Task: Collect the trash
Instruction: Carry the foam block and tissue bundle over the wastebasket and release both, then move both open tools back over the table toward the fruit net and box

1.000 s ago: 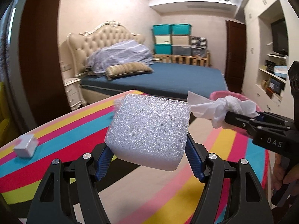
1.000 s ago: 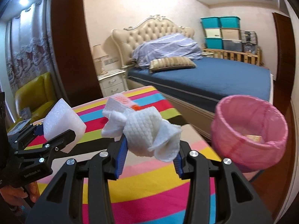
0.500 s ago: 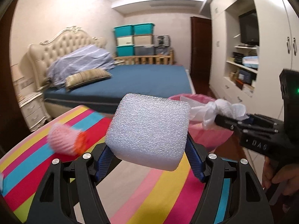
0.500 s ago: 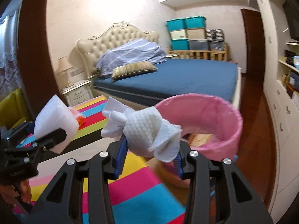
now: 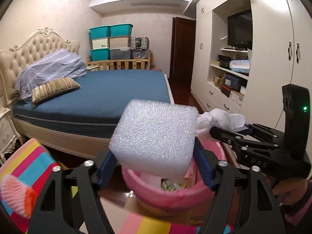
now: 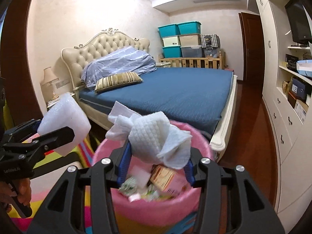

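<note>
Both hand-held grippers have swung from the striped bench to above the pink bin, jaws just widening. Left hand-held gripper straddles the foam block; right hand-held gripper straddles the crumpled tissue. Beyond lies the bed.

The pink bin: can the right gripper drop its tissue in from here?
Probably yes. The right gripper is above the open pink bin, its jaws have just been opening around the tissue, and nothing lies between them.
</note>
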Tool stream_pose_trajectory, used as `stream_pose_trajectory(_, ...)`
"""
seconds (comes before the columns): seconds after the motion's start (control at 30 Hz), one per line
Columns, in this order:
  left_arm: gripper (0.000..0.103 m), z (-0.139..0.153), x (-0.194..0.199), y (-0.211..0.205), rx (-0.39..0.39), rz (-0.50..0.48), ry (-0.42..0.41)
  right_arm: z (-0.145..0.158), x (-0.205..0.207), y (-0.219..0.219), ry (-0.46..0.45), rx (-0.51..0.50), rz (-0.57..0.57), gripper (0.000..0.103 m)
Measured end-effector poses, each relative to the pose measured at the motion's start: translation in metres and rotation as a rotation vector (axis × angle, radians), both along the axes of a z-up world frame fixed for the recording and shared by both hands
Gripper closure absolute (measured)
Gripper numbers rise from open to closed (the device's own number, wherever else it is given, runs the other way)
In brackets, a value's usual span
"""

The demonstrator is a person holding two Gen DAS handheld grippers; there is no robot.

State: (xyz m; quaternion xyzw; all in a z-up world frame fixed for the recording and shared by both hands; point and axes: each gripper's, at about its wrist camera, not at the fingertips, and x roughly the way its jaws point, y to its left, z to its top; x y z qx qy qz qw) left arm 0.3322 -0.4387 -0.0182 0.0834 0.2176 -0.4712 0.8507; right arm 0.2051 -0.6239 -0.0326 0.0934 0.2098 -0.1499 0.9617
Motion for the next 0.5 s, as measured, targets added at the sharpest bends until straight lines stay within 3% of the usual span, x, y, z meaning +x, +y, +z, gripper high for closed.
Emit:
stream_pose_trajectory(0.03,0.011,0.0,0.005,-0.007,-0.017,-0.006,0.006,-0.001,0.005,-0.009,-0.003,0.006,0.011,0.048)
stream_pose_trajectory(0.1,0.009,0.0,0.012,-0.016,-0.038,0.016,0.002,-0.002,0.013,-0.025,-0.015,0.024,0.025,0.037)
stream_pose_trajectory(0.23,0.009,-0.004,0.02,-0.027,-0.022,0.043,0.008,0.003,0.015,-0.043,-0.039,0.038,0.004,0.037)
stream_pose_trajectory(0.5,0.009,-0.02,0.016,0.029,0.037,0.157,0.038,0.0,-0.014,-0.04,-0.044,0.063,-0.021,0.037)
